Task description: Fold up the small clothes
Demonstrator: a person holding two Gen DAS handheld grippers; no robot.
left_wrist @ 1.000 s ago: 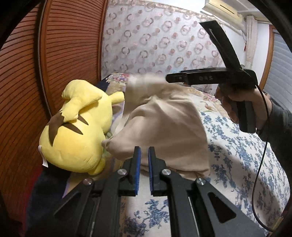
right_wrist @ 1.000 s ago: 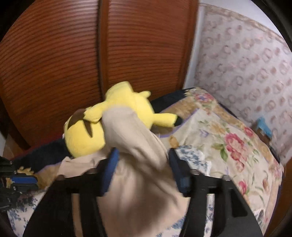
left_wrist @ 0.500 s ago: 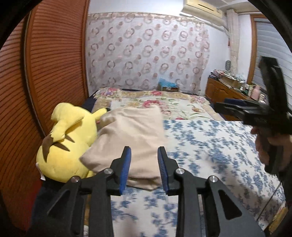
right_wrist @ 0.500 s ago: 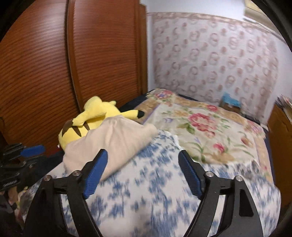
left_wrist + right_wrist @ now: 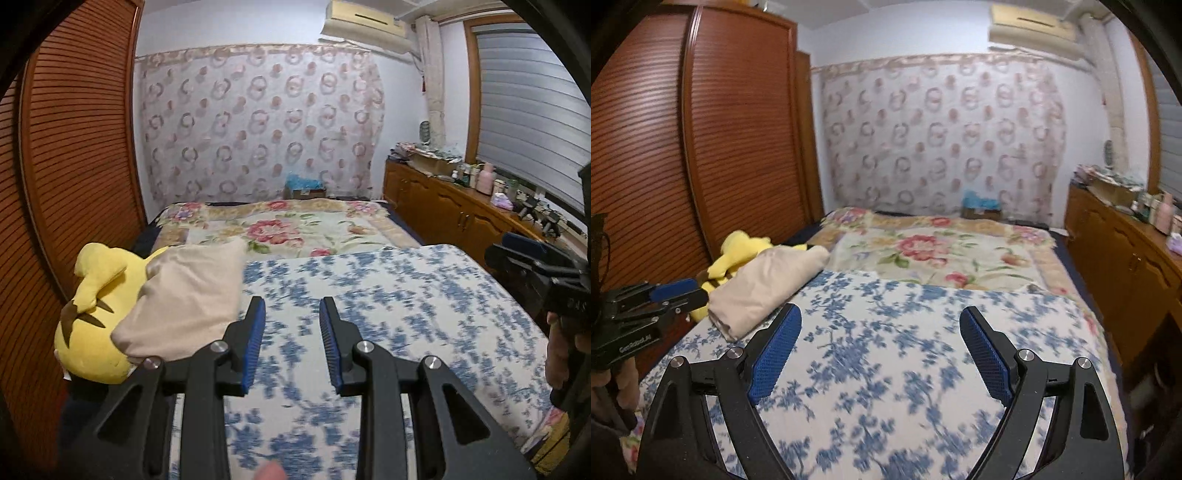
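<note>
- The left gripper [image 5: 291, 304] stands with its blue-padded jaws parted by a modest gap; only the blue-flowered bedspread [image 5: 388, 302] shows between them, and nothing is held.
- The right gripper [image 5: 881, 314] has its jaws spread wide over the same bedspread [image 5: 886, 354], and they hold nothing.
- The folded beige garment [image 5: 184, 295] lies ahead and to the left of the left gripper, just beside the left finger [image 5: 255, 332] but apart from it.
- From the right gripper, the same garment [image 5: 768, 284] lies to the front-left, near the left fingertip, and does not touch it.
- The garment is a thick, oblong bundle. Its long axis runs from the near-left edge of the bed away toward the floral quilt [image 5: 291, 229], slanting slightly rightward as it goes.
- Its near end shows stacked folded edges and overhangs the yellow plush toy [image 5: 92, 317]; its far end is a smoother, rounded corner pointing at the quilt.
- The garment's left side leans on the plush toy, so it sits tilted rather than flat, with its right edge down on the bedspread.
- The plush toy lies left of the garment, between it and the slatted wooden wardrobe [image 5: 81, 166].
- In the right wrist view, the left gripper [image 5: 676, 291] appears at the far left, its tips close to the plush toy [image 5: 738, 251].
- In the left wrist view, the right gripper appears at the right edge, well apart from the garment, held by a hand [image 5: 557, 354].
</note>
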